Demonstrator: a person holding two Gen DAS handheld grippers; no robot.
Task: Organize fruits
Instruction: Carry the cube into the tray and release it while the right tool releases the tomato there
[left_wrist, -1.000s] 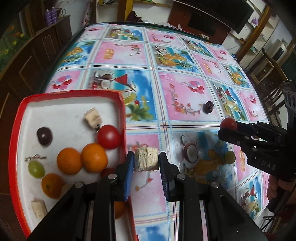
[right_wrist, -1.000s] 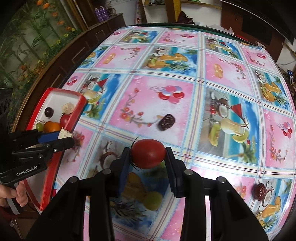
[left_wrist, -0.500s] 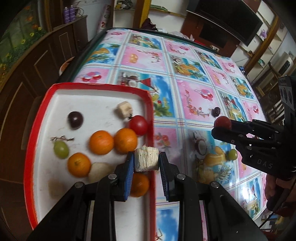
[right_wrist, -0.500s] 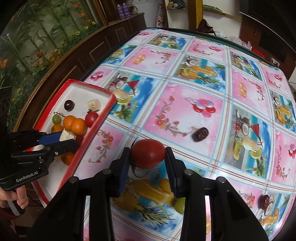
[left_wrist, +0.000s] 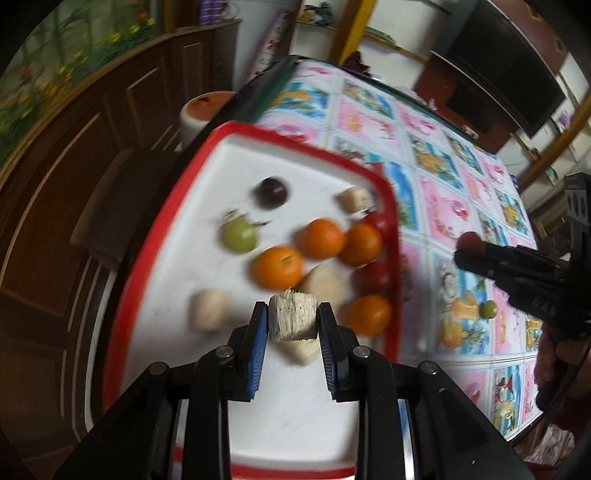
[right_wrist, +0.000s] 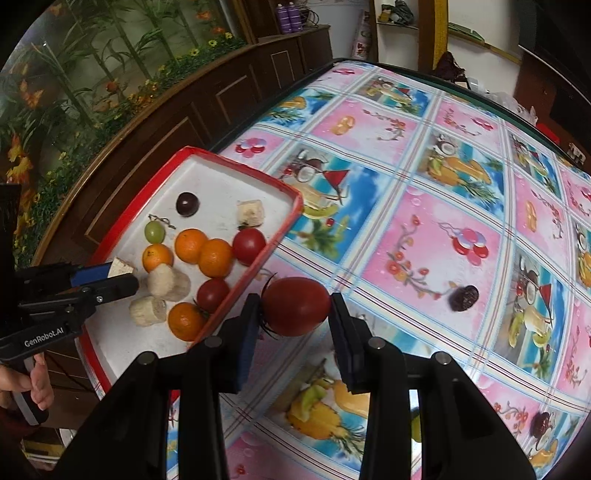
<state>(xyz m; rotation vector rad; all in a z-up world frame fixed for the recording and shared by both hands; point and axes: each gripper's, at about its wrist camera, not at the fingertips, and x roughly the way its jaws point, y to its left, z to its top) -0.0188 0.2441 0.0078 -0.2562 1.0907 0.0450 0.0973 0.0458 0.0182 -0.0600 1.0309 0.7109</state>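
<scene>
My left gripper (left_wrist: 292, 320) is shut on a pale fibrous fruit chunk (left_wrist: 291, 317) and hangs over the white tray with the red rim (left_wrist: 392, 258). In the right wrist view the same gripper (right_wrist: 118, 275) shows over the tray (right_wrist: 258, 269). The tray holds several oranges (right_wrist: 190, 245), two red tomatoes (right_wrist: 248, 245), a green grape (right_wrist: 154, 230), a dark plum (right_wrist: 187, 204) and pale chunks (right_wrist: 168, 282). My right gripper (right_wrist: 295, 314) is shut on a red tomato (right_wrist: 297, 311), above the tablecloth just right of the tray's edge.
On the fruit-print tablecloth (right_wrist: 436, 236) lie a dark wrinkled fruit (right_wrist: 463, 297), another dark fruit (right_wrist: 540, 422) at the right edge and a green grape (left_wrist: 489, 308). Dark wood cabinets (right_wrist: 207, 103) run along the table's left side. A hand (right_wrist: 35, 380) grips the left tool.
The left gripper carried its chunk leftward from above the tablecloth to over the tray. The right gripper with the tomato moved left toward the tray's edge.
</scene>
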